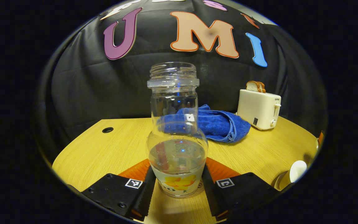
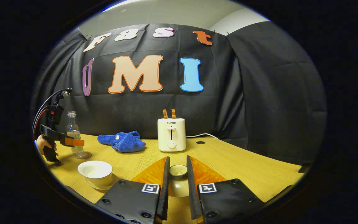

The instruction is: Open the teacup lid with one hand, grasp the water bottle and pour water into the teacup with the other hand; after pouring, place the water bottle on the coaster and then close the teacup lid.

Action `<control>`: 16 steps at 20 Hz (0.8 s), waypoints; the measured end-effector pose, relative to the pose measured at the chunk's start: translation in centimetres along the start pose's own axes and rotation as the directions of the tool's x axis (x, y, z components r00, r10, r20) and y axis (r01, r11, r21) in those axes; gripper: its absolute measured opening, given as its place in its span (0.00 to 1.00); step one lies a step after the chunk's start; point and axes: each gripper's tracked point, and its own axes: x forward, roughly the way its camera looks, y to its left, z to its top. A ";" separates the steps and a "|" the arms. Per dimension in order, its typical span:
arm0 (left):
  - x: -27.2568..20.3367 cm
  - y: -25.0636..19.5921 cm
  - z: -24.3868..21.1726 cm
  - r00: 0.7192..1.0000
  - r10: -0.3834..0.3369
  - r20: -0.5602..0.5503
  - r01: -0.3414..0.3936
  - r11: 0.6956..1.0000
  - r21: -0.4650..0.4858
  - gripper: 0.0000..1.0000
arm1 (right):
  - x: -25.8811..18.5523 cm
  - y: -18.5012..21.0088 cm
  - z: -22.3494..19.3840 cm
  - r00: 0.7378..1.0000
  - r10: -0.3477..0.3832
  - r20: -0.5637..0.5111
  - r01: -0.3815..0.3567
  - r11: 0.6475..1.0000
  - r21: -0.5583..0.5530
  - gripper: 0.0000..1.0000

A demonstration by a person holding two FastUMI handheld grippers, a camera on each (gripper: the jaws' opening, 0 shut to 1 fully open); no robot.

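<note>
A clear water bottle (image 1: pixel 176 130), uncapped and partly full, stands upright on a round coaster (image 2: pixel 83 155). My left gripper (image 1: pixel 178 165) flanks its lower body, both pads against the sides. In the right gripper view that left gripper (image 2: pixel 70 142) is at the far left, held by a hand (image 2: pixel 43 144), with the bottle (image 2: pixel 73 133) in it. The white teacup (image 2: pixel 95 171) sits uncovered on its saucer (image 2: pixel 112 180), in front of the bottle. My right gripper (image 2: pixel 178 160) is shut on the knob of the teacup lid (image 2: pixel 178 182), held above the table. The teacup (image 1: pixel 295 172) also lies at the right edge of the left gripper view.
A cream toaster (image 2: pixel 171 133) with two bread slices stands at the back of the wooden table (image 2: pixel 244 168). A crumpled blue towel (image 2: pixel 123 141) lies between it and the bottle. A cable hole (image 2: pixel 200 142) is right of the toaster. In the left gripper view towel (image 1: pixel 225 124) and toaster (image 1: pixel 259 109) sit behind the bottle.
</note>
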 end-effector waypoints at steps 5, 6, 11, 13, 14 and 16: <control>0.0 -0.2 0.3 1.000 -0.004 0.007 0.004 1.000 -0.006 0.72 | -0.1 0.0 0.0 1.000 -0.004 0.000 0.004 1.000 0.000 0.32; -0.1 -0.1 0.4 1.000 -0.002 0.013 0.002 1.000 -0.011 0.74 | 0.0 0.0 0.0 1.000 -0.003 0.000 0.003 1.000 0.000 0.32; -1.1 0.6 0.8 0.998 0.025 0.049 -0.023 0.999 -0.032 0.95 | 0.0 0.6 0.0 1.000 0.027 -0.001 -0.027 1.000 0.001 0.32; -1.7 0.8 0.8 0.997 0.029 0.078 -0.028 0.999 -0.024 0.95 | 0.0 0.9 0.0 0.999 0.045 -0.003 -0.045 0.999 0.002 0.31; -2.0 0.7 0.7 0.996 0.028 0.084 -0.026 0.999 -0.018 0.95 | 0.0 1.1 0.0 0.999 0.053 -0.003 -0.053 0.999 0.002 0.31; -2.7 0.7 0.5 0.995 0.033 0.095 -0.033 0.999 -0.001 0.95 | 0.0 1.4 -0.1 0.998 0.067 -0.003 -0.067 0.998 0.003 0.32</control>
